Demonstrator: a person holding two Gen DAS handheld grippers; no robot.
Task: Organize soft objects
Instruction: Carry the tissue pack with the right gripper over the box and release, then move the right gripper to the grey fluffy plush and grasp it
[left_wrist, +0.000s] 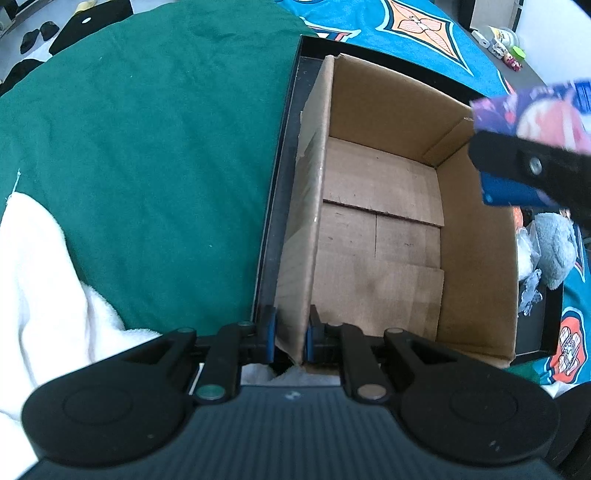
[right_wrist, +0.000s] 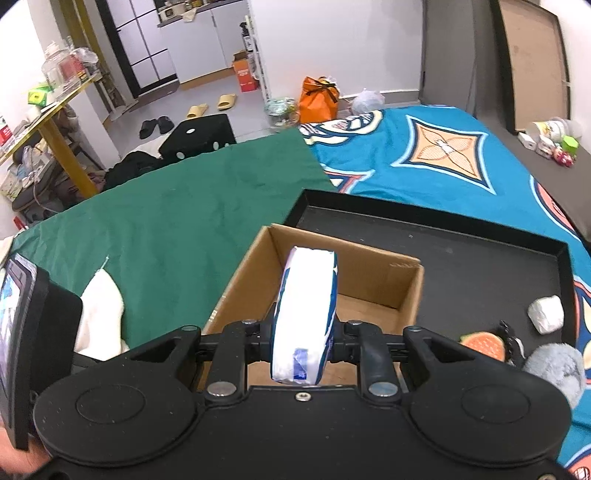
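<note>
Left gripper (left_wrist: 290, 339) is clamped on the cardboard box (left_wrist: 384, 236) wall at 6 o'clock, evidently to steady the box. Right gripper (right_wrist: 303, 332) squeezes a white-and-blue soft pack (right_wrist: 304, 314), poised over the empty box interior, apparently for dropping in. Plush toy (right_wrist: 557, 365) waits at 4 o'clock on the black tray (right_wrist: 480, 258).

Bright, even indoor light; soft shadows. Strong fisheye bending at edges. Motion blur on right gripper (left_wrist: 532, 166), left-wrist view.
</note>
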